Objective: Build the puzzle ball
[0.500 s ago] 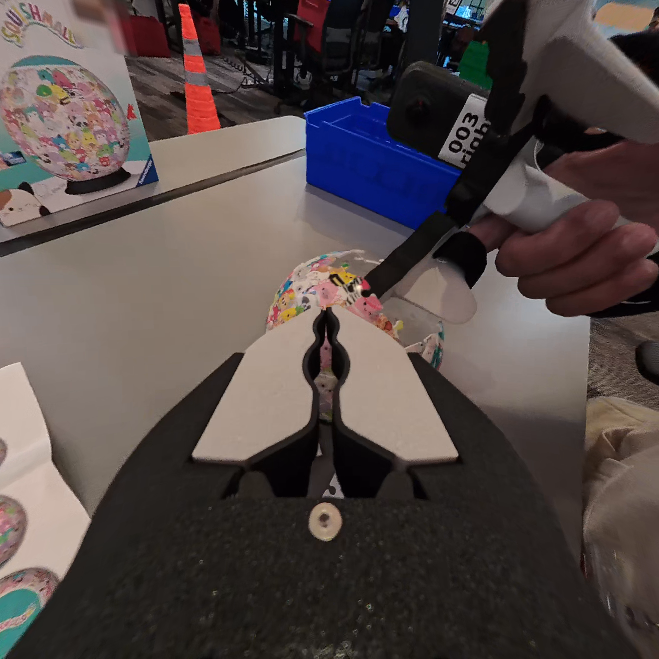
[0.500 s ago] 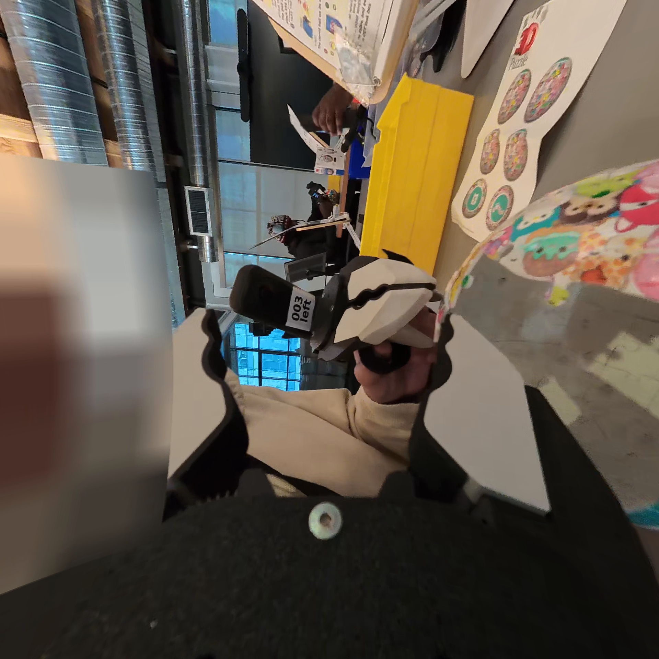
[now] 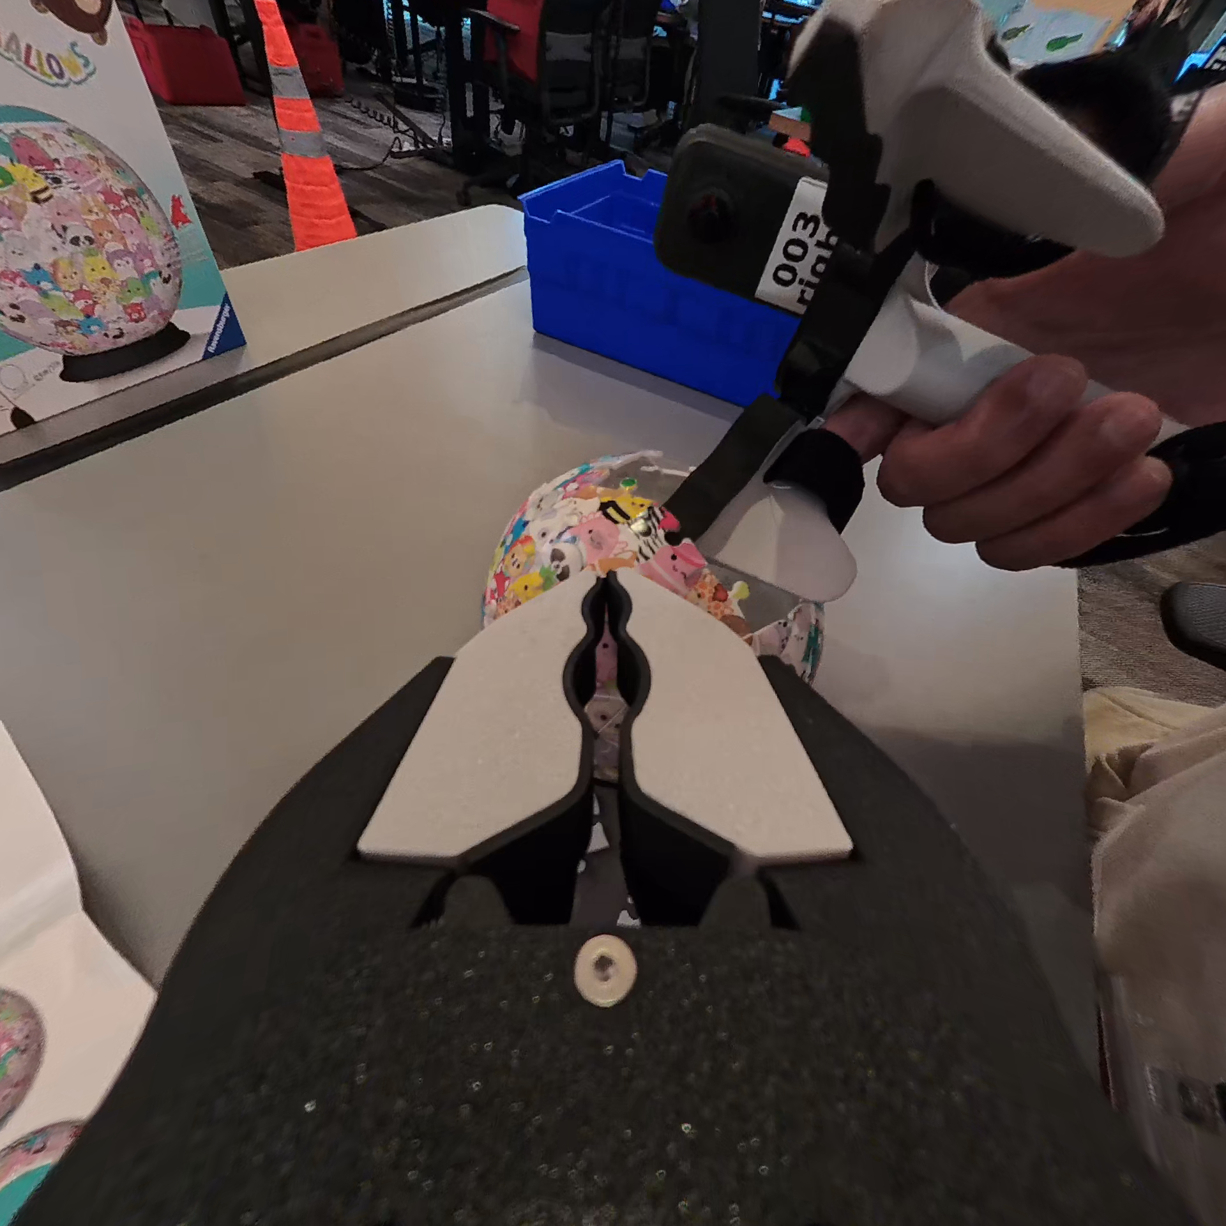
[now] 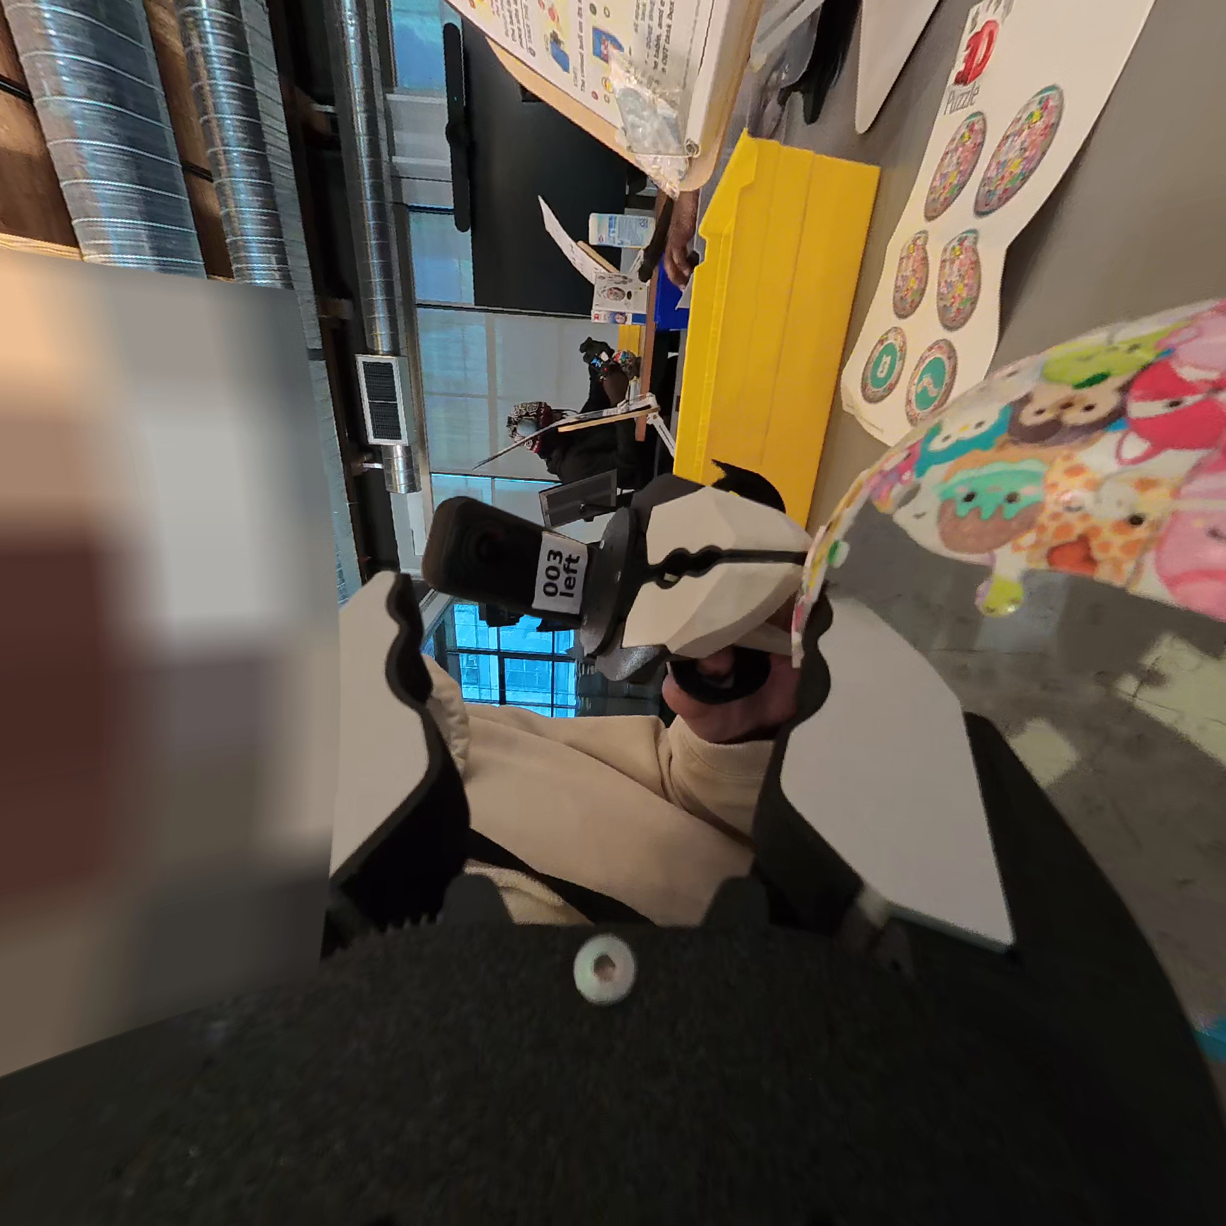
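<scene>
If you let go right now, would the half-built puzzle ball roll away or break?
Probably it would wobble rather than roll far: the puzzle ball is only a part shell, with an open, jagged edge. It looks thin and hollow inside, so likely light and easy to crack apart if squeezed. The left gripper is shut on its rim; the right gripper is open.

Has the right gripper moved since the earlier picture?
No, not visibly: in its own view, the right gripper frames the yellow bin just as before.

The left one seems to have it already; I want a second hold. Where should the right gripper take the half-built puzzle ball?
Probably the puzzle ball by its thin open rim, a finger either side of the shell; the right gripper, open, already reaches there.
</scene>
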`<state>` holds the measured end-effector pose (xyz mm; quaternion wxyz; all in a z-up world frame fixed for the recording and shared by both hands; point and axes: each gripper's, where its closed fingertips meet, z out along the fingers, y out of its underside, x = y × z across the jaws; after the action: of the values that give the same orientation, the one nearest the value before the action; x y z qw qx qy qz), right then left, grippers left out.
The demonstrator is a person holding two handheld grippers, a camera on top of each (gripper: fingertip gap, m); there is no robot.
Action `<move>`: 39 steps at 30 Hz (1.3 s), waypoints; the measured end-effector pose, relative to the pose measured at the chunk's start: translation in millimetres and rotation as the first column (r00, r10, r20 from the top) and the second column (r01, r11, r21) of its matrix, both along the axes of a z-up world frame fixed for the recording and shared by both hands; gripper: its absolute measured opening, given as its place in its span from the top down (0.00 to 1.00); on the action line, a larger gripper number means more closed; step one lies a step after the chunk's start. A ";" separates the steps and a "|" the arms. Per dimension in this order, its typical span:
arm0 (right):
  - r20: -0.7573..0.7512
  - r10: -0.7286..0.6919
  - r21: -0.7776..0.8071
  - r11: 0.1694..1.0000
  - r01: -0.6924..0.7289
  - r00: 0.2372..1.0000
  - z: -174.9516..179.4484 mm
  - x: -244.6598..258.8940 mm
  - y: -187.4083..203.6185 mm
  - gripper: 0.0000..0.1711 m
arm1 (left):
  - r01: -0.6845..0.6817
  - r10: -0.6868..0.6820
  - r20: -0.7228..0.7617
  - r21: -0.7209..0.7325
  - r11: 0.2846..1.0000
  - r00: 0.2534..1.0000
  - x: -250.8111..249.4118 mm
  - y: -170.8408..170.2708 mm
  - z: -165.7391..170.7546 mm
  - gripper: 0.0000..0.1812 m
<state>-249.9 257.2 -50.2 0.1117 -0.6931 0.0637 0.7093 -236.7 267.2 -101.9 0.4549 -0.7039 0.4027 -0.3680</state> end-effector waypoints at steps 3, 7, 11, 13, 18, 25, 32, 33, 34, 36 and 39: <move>-0.005 -0.002 -0.001 1.000 0.002 1.000 -0.4 0.9 1.7 0.37 | -0.009 0.009 -0.011 0.015 1.000 1.000 -1.5 0.1 1.1 1.00; -0.033 -0.007 -0.014 1.000 0.007 0.999 1.6 2.2 2.8 0.36 | -0.007 0.008 -0.015 0.023 1.000 1.000 1.4 -1.2 0.5 1.00; -0.040 0.000 -0.013 1.000 0.000 0.999 1.6 2.2 2.8 0.36 | -0.007 0.007 -0.006 0.005 1.000 1.000 1.0 -0.8 0.5 1.00; -0.042 0.004 -0.012 1.000 -0.004 0.999 0.7 2.2 2.3 0.38 | -0.012 0.012 -0.003 0.002 1.000 1.000 -0.3 -0.6 1.5 1.00; -0.032 0.008 -0.011 1.000 -0.008 0.999 -1.3 2.4 1.4 0.40 | -0.025 0.025 0.009 0.014 1.000 1.000 -5.5 2.0 6.1 1.00; -0.035 0.006 -0.010 1.000 -0.006 0.999 -0.7 2.0 3.7 0.38 | -0.010 0.010 -0.003 0.029 1.000 1.000 3.4 0.5 1.7 1.00; -0.042 0.006 -0.021 1.000 -0.007 0.999 -2.3 2.5 3.3 0.42 | -0.022 0.022 0.031 -0.007 1.000 0.999 1.7 0.1 3.4 1.00; -0.035 0.009 -0.021 1.000 -0.010 0.999 -2.9 2.2 2.6 0.42 | -0.026 0.026 0.032 -0.003 1.000 0.999 0.5 0.3 3.5 1.00; -0.031 0.009 -0.018 1.000 -0.010 0.999 -2.8 2.0 2.2 0.41 | -0.029 0.029 0.024 -0.003 1.000 0.999 -1.1 0.7 2.2 1.00; -0.020 0.005 -0.016 1.000 -0.006 1.000 -3.1 1.8 2.5 0.39 | -0.031 0.031 0.029 0.000 1.000 0.999 -3.4 0.9 2.3 1.00; -0.021 0.004 -0.017 1.000 -0.004 1.000 -3.1 1.6 3.6 0.38 | -0.016 0.016 0.022 -0.002 1.000 1.000 -1.5 -0.2 0.3 1.00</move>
<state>-248.3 260.8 -53.2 0.1038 -0.6868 0.0697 0.7161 -238.2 267.0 -101.6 0.4614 -0.7036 0.3915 -0.3725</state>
